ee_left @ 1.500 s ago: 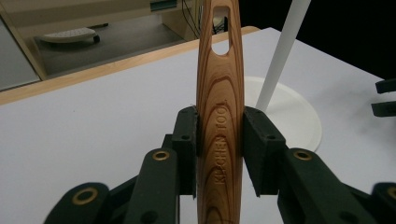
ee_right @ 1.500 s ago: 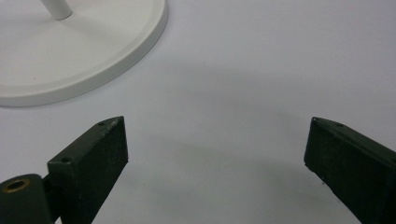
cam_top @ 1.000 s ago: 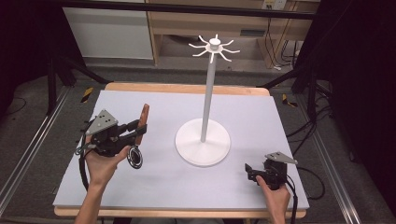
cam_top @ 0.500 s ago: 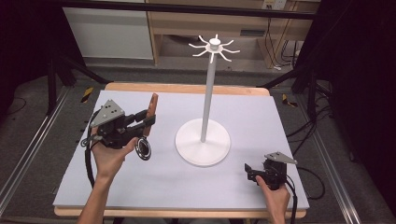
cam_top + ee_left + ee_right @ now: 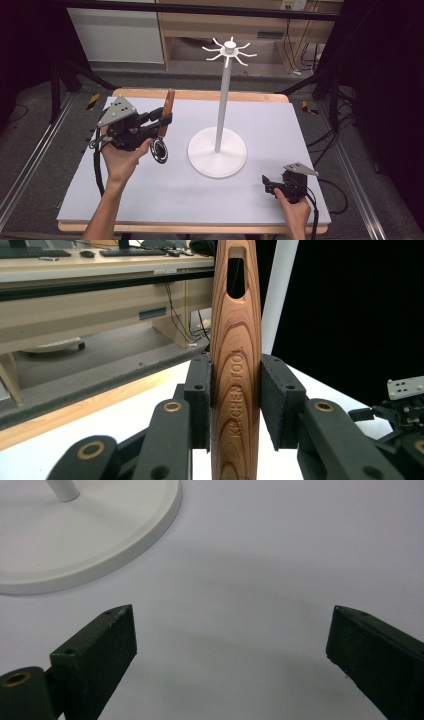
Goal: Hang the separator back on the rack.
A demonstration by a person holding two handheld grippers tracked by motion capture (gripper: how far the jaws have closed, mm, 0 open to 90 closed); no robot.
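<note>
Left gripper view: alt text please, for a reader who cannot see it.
The left gripper is shut on an upright wooden handle engraved "KITCHEN TOOL", with a hanging slot near its top. Behind it rise a white pole and a wooden desk.

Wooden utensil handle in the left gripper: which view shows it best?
The left gripper view. The wooden handle stands upright and close, clamped between the left gripper pads, with its grain, hanging slot and engraved lettering legible. The high view shows it small and reddish, rising from the jaws. The right gripper view looks at the table.
</note>
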